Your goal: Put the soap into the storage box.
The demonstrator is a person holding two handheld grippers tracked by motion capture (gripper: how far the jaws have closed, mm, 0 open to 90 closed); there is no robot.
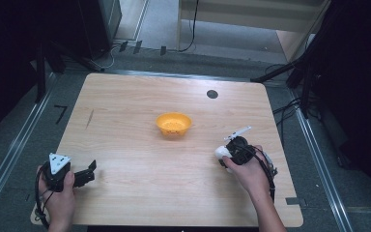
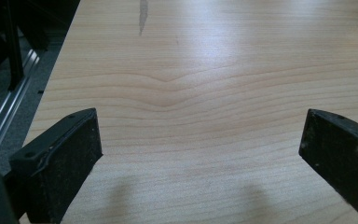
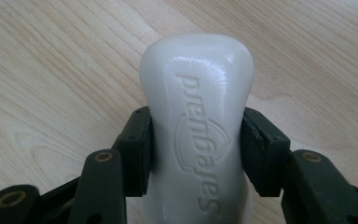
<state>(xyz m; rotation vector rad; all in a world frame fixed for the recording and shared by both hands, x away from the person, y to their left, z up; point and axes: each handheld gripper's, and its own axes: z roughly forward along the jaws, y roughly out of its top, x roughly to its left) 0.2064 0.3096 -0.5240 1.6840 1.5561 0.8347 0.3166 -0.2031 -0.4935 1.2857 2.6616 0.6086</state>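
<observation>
An orange bowl (image 1: pixel 173 123) sits at the table's (image 1: pixel 125 145) centre, well apart from both grippers. At lower right, the right gripper (image 3: pixel 196 140) is clamped on a white soap (image 3: pixel 198 135) just above the wood. At lower left, the left gripper (image 2: pixel 200 140) rests low, jaws wide apart over bare table.
</observation>
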